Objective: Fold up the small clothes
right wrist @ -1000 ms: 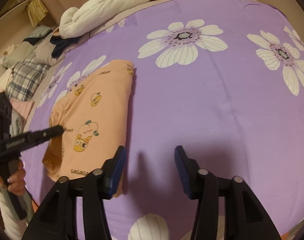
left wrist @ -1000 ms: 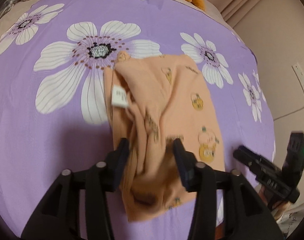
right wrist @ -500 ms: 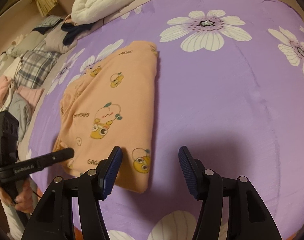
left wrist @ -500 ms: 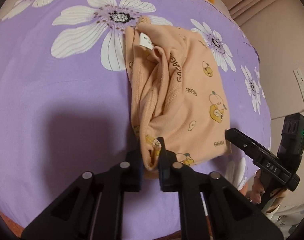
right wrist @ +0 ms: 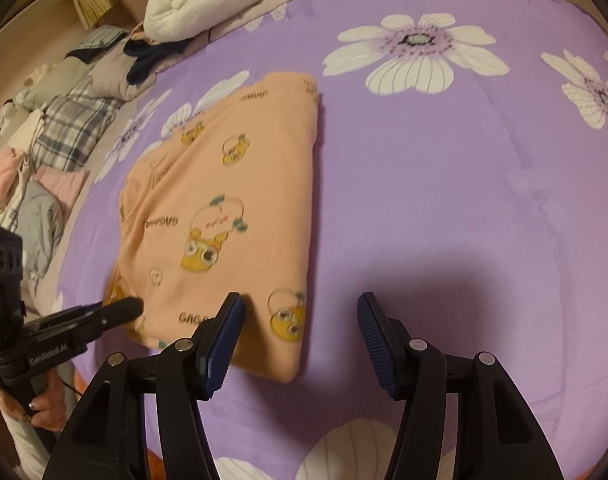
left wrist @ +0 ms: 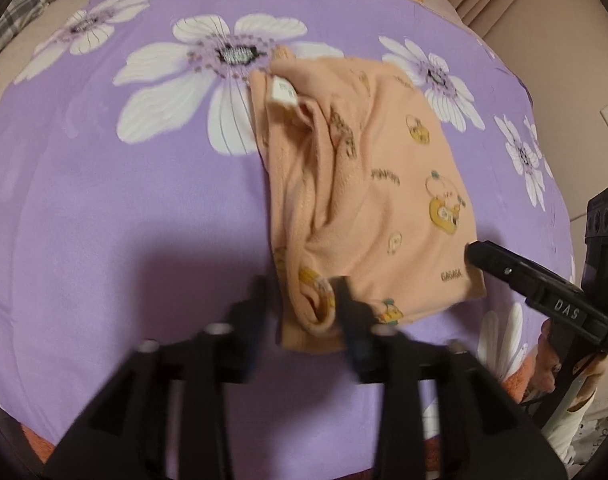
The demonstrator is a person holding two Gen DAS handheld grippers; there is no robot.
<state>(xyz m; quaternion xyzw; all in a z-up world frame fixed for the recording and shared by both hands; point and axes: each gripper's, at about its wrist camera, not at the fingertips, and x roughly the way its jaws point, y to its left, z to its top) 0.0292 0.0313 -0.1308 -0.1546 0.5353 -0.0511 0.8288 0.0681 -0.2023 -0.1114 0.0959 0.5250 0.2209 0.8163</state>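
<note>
Currently a peach printed garment (left wrist: 368,200), folded once, is lying on a purple flowered bedspread (left wrist: 104,208), its long axis running away from both cameras. The left gripper (left wrist: 300,304) is being opened, with the garment's rumpled near corner sitting loosely between its jaws, no longer pinched. The right gripper (right wrist: 300,320) is being held half open and empty over bare bedspread, just beside the garment's tidy folded edge, which lies toward its left finger (right wrist: 224,328).
</note>
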